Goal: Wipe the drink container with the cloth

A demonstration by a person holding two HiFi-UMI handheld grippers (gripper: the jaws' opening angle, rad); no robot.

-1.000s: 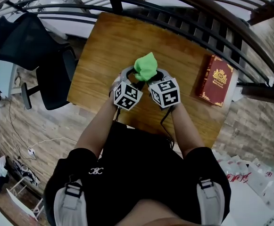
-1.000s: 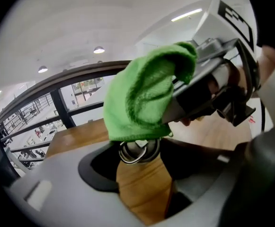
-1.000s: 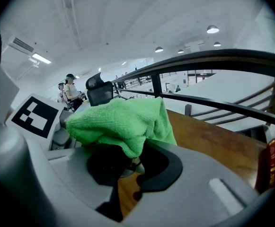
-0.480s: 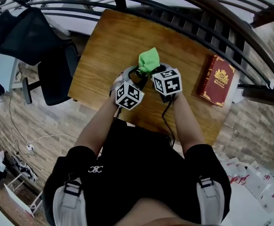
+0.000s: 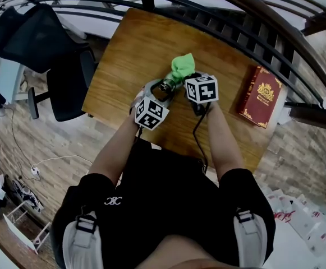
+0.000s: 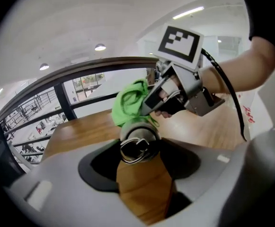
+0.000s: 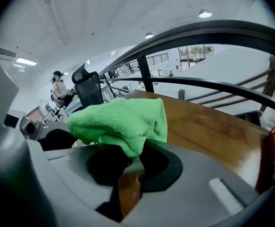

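Note:
Above the wooden table (image 5: 129,55), my left gripper (image 5: 161,89) is shut on a metal drink container (image 5: 165,86), whose dark open mouth (image 6: 138,148) faces the left gripper view. My right gripper (image 5: 186,82) is shut on a bright green cloth (image 5: 182,67). The green cloth (image 6: 130,103) rests against the far side of the container. In the right gripper view the cloth (image 7: 120,122) bunches out over the jaws, and the container is hidden behind it.
A red hardcover book (image 5: 258,97) lies at the table's right end. A black office chair (image 5: 42,43) stands to the left of the table. Dark curved railings (image 5: 247,21) run behind the table's far edge.
The cloth and my right gripper have slid to the right and farther away, uncovering the container's mouth. My left gripper has stayed nearly still.

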